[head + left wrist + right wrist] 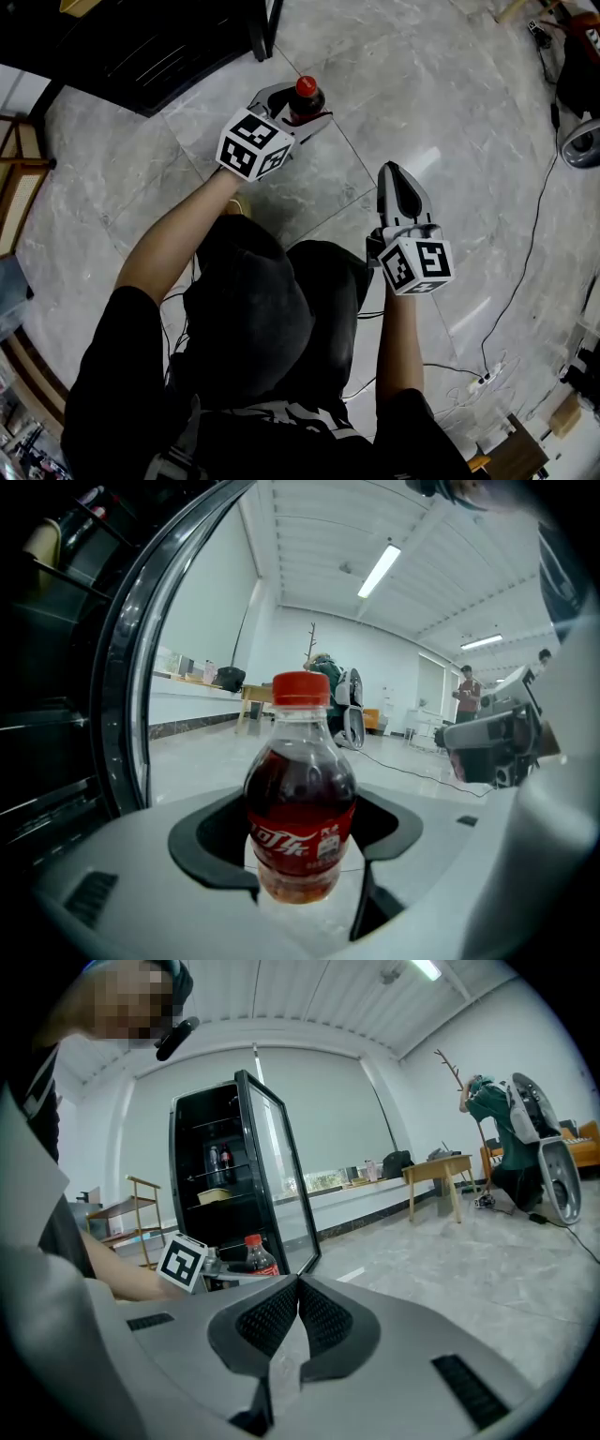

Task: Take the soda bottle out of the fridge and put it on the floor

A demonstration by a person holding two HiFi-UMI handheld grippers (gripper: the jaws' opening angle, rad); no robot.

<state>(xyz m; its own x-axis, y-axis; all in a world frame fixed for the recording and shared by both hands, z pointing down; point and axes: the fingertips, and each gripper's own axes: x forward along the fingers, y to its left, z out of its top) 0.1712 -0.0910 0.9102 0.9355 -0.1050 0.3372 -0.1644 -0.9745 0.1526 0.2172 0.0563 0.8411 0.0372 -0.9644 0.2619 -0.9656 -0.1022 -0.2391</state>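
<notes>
The soda bottle (306, 94), with a red cap, dark drink and a red label, stands upright between the jaws of my left gripper (300, 111). The black pads (211, 841) press on the sides of the bottle (300, 799), so this gripper is shut on it. The bottle is over the grey marble floor (441, 103), just in front of the black fridge (141, 42). I cannot tell whether its base touches the floor. My right gripper (398, 176) hangs shut and empty to the right. Its view shows the fridge (220, 1194) with its glass door (281, 1176) open and the bottle (261, 1253) in front.
Cables (525, 272) and a power strip (483, 378) lie on the floor at the right. A grey appliance (581, 141) sits at the far right, a wooden shelf (19, 178) at the left. A table (441, 1171) and a coat rack (469, 1101) stand further off.
</notes>
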